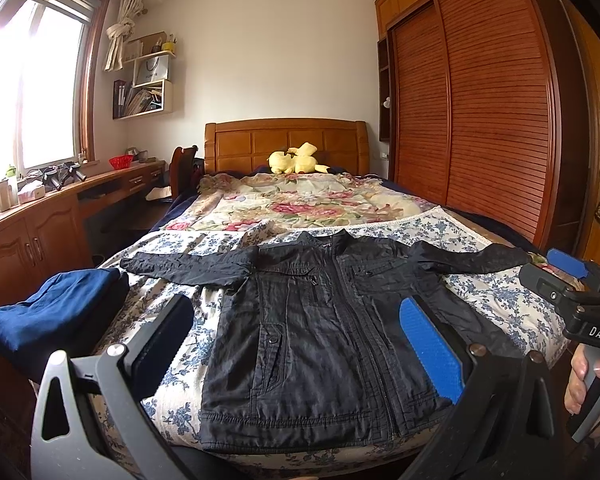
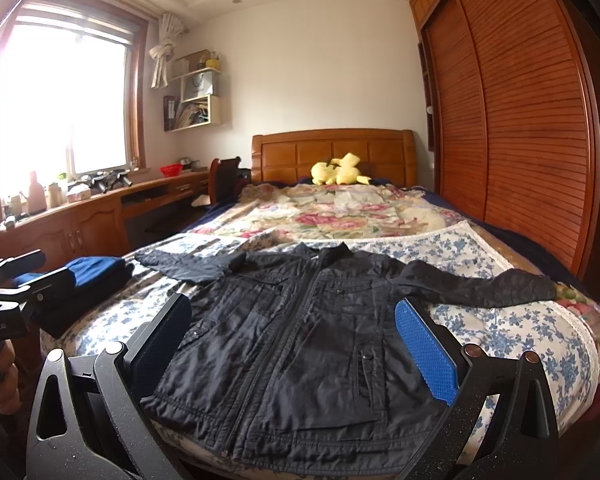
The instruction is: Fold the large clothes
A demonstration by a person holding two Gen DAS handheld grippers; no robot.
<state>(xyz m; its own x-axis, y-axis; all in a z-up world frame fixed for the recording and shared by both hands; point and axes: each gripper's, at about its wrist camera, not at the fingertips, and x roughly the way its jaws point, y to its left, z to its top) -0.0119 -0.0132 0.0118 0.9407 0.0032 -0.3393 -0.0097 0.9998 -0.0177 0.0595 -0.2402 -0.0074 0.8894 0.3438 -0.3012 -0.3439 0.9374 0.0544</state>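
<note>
Bed (image 1: 500, 304) covers are holding the black jacket (image 1: 320, 328) lying flat with sleeves spread, ready for folding, while the left tool (image 1: 296, 340) and right tool (image 2: 292, 344) are hovering wide open, gripping nothing.

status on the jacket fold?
Both hand-held grippers, left and right, open, empty. Black jacket flat on bed, sleeves spread, unfolded. Folded blue garment beside left sleeve, clear.

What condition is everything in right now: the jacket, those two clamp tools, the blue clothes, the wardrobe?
Black jacket: spread flat, zipped, sleeves out, unfolded.
Left gripper: open, holding nothing.
Right gripper: open, holding nothing.
Blue clothes: folded, stacked at bed edge.
Wardrobe doors: slid shut.
Curtain: tied up.
</note>
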